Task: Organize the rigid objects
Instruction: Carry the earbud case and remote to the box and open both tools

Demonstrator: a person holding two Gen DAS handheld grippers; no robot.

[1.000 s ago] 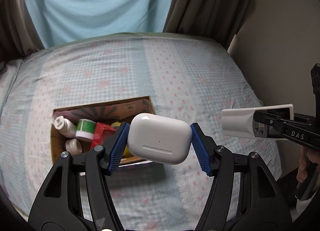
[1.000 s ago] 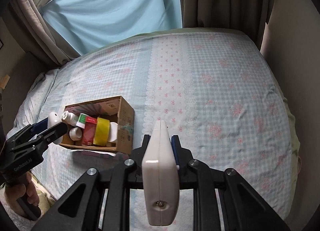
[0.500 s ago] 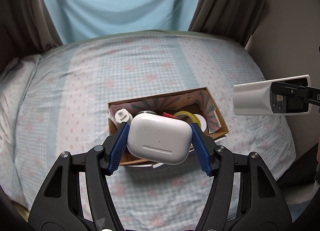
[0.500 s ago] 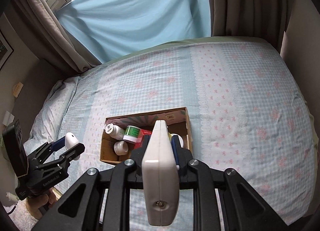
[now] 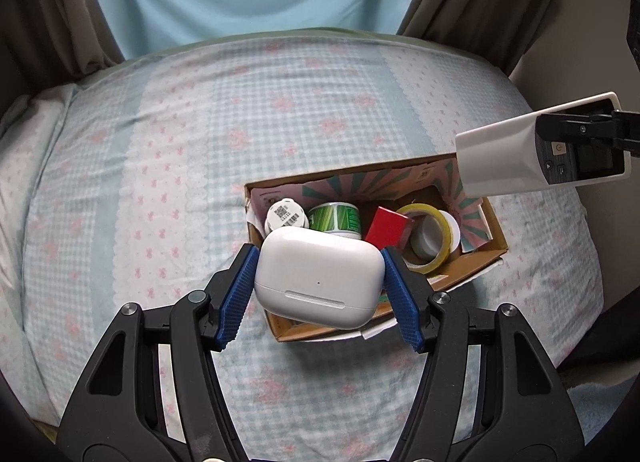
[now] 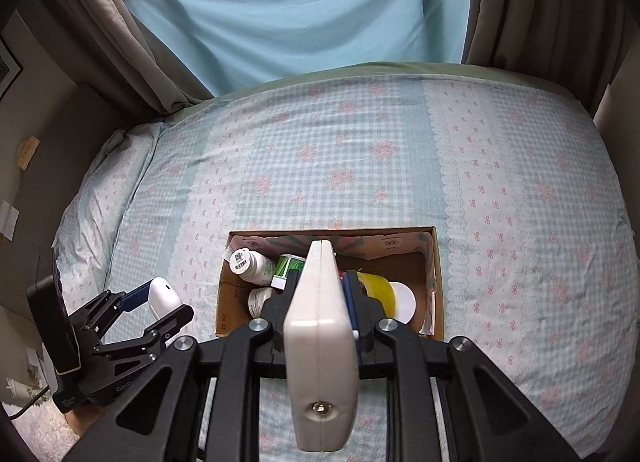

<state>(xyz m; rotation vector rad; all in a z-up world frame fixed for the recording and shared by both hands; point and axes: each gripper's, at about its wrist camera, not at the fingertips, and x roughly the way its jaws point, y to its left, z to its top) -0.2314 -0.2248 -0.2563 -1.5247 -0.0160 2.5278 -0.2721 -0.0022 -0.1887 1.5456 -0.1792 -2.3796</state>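
My left gripper (image 5: 318, 276) is shut on a white earbud case (image 5: 318, 276), held above the near left part of an open cardboard box (image 5: 486, 218) on the bed. My right gripper (image 6: 320, 290) is shut on a white remote (image 6: 320, 346), held edge-up over the box's (image 6: 434, 286) near side. In the left wrist view the remote (image 5: 508, 160) hangs over the box's right end. The box holds white bottles (image 6: 250, 262), a green-labelled jar (image 5: 336, 216), a red box (image 5: 386, 224) and a yellow tape roll (image 5: 430, 236). The left gripper (image 6: 160, 304) shows at the left in the right wrist view.
The bed (image 6: 360, 166) has a blue checked floral cover and fills both views. Blue cloth (image 6: 300, 10) and brown curtains (image 6: 516, 2) hang behind it. A wall (image 5: 576, 46) stands to the right and a pillow (image 6: 92, 198) lies at the left.
Both grippers have moved over the box with their loads. The box has shifted towards the centre and bottom of both views and looks closer.
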